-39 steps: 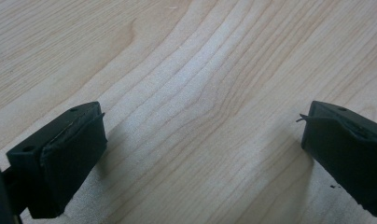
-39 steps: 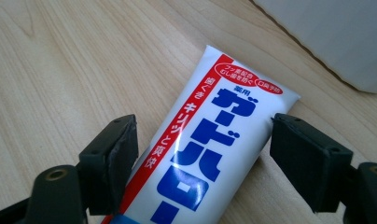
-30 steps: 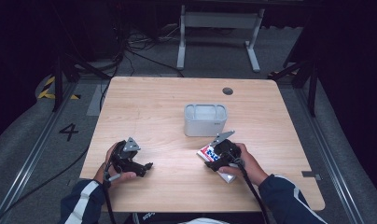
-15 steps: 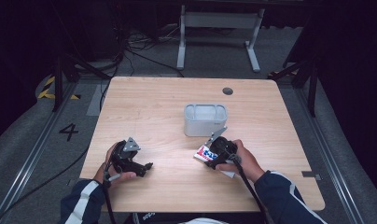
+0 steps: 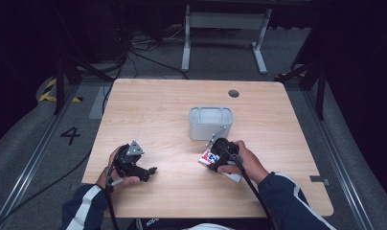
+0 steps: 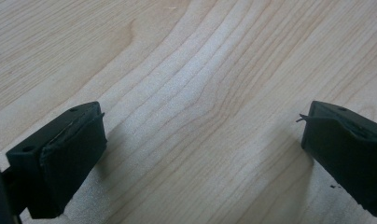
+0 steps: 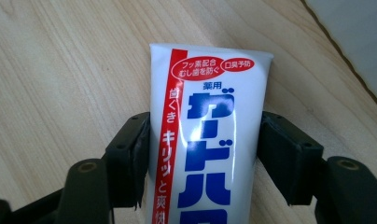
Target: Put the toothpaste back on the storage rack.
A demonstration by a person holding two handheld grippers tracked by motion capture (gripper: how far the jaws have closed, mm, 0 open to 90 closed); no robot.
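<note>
The right gripper (image 7: 203, 154) had its fingers (image 7: 130, 158) pressed against both edges of a white toothpaste tube (image 7: 210, 121) with blue and red Japanese lettering. The tube lay flat on the wooden desk (image 5: 158, 110), near the person's edge and just in front of a grey metal basket (image 5: 210, 122); in the high view its printed end (image 5: 210, 156) poked out from under the right gripper (image 5: 219, 152). The left gripper (image 5: 146, 170) rested apart at the left of the desk, its fingers (image 6: 65, 154) spread wide over bare wood and holding nothing.

The step in hand looked like securing the tube for a lift, probably toward the basket. To do it well, the squeeze should be firm enough that the soft tube would not slide, yet not so hard that it buckled or twisted. The fingers sat across the tube's flat, crimped end, so the heavier cap end might sag; a slow, straight rise would keep it steady. The basket's near wall stood close, so the tube should clear the rim before moving forward.
</note>
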